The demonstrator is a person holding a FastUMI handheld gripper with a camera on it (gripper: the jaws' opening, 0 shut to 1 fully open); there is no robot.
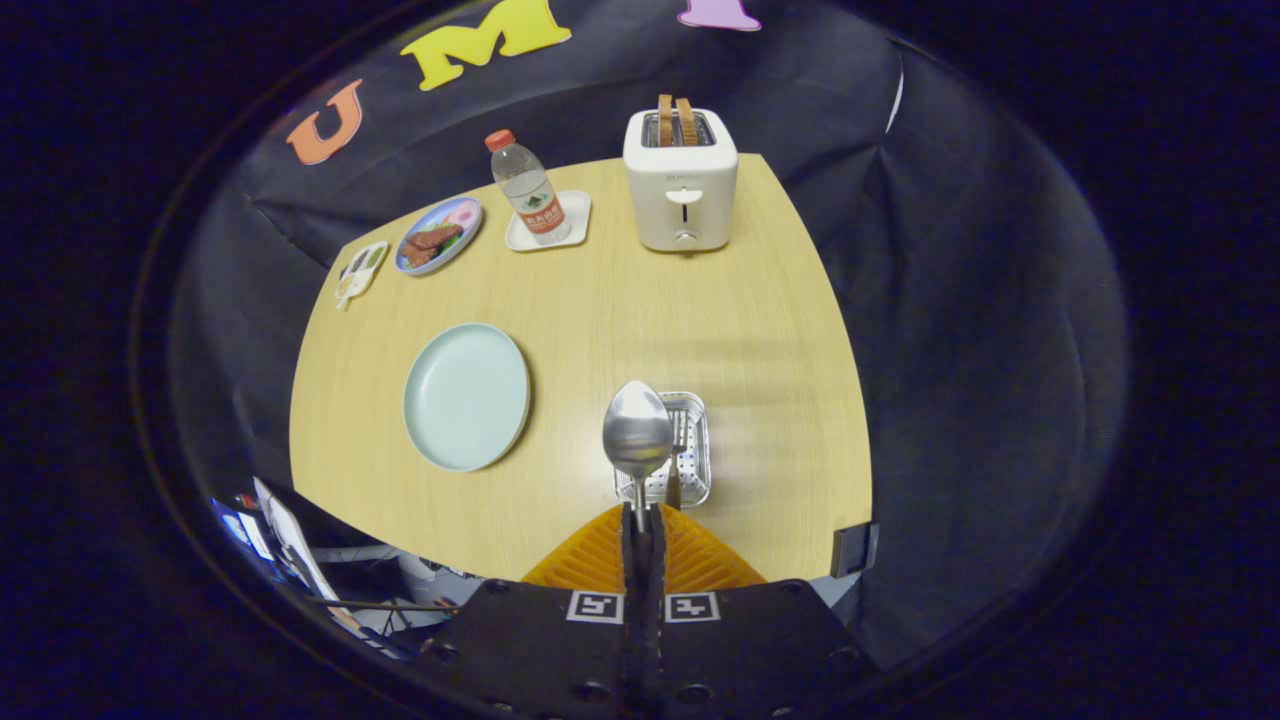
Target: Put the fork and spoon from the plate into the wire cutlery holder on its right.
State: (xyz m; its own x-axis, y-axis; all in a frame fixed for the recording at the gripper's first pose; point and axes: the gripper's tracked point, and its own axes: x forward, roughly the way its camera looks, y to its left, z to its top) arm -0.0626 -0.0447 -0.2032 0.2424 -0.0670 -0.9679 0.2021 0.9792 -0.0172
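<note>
Gripping spoon (637, 432) — gripper (642, 520) over holder (693, 480), fork (678, 445) inside

Illumination even and moderately bright across tabletop (620, 300); source appears overhead. Soft glare patch on wood just beyond wire cutlery holder (668, 450). Bright specular sheen on spoon (637, 432) bowl, gripped between the closed tongs (643, 515). Toaster (681, 180) casts short soft shadow. Strong fisheye bowing of tabletop edges. Booth wall dim, falling off to dark at periphery. Centre sharp; rim soft.
</note>
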